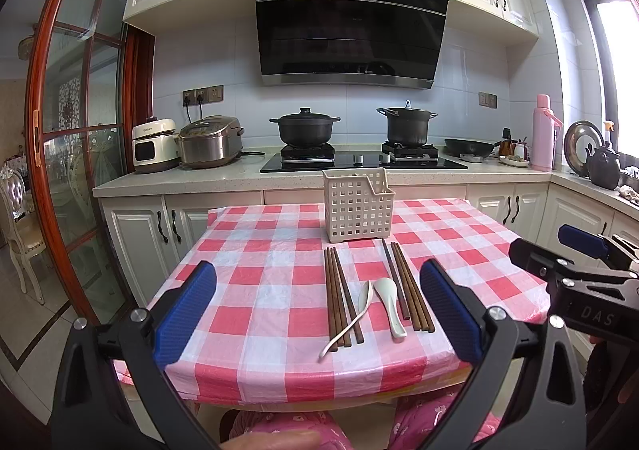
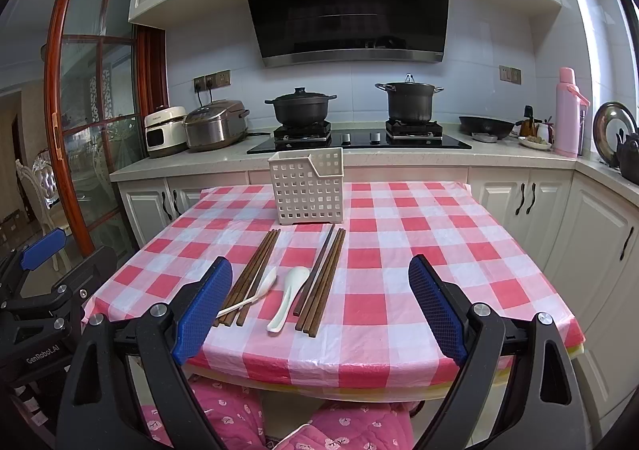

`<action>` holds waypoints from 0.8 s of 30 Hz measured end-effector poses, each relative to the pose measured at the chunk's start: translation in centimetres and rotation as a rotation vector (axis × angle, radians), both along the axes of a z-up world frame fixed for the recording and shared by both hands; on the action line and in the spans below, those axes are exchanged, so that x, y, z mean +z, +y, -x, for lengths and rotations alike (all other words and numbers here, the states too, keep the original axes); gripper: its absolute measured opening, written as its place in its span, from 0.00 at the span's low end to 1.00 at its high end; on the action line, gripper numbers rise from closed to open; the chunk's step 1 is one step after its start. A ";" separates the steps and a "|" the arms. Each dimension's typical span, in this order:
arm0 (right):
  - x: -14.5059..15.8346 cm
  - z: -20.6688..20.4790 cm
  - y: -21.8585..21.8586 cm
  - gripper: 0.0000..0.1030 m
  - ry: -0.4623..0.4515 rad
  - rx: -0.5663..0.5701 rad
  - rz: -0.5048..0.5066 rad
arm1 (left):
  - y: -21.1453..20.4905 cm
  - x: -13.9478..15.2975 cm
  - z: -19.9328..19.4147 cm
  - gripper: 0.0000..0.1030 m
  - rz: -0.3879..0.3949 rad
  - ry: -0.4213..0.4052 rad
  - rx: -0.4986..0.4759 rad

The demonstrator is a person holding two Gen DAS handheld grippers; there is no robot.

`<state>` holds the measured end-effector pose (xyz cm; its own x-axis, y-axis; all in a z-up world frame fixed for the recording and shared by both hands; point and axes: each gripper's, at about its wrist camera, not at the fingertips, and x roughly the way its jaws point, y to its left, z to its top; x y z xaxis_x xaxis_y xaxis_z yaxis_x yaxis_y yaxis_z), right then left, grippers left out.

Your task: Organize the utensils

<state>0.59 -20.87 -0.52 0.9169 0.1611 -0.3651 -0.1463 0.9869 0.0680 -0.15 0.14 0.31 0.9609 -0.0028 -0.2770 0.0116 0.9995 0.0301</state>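
While both hover before the table, left gripper (image 1: 319, 314) and right gripper (image 2: 319, 306) jaws gape wide, empty.

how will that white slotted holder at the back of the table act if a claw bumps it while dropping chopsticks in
The white holder looks like thin perforated plastic and stands empty, so it is probably light and would likely slide on the glossy checked tablecloth. It is taller than it is deep, so a knock near its rim may tip it. It should feel fairly stiff.
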 end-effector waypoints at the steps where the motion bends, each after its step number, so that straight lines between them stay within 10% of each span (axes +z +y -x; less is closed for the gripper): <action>1: 0.0 0.0 0.0 0.82 0.000 0.000 0.001 | 0.0 0.0 0.0 0.96 0.000 0.000 0.001; 24: 0.0 0.1 0.1 0.82 0.001 -0.002 -0.001 | 0.0 0.0 0.0 0.96 0.000 0.000 0.000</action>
<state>0.50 -20.73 -0.48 0.9167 0.1601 -0.3660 -0.1447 0.9870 0.0693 -0.14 0.11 0.32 0.9610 -0.0031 -0.2766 0.0119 0.9995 0.0302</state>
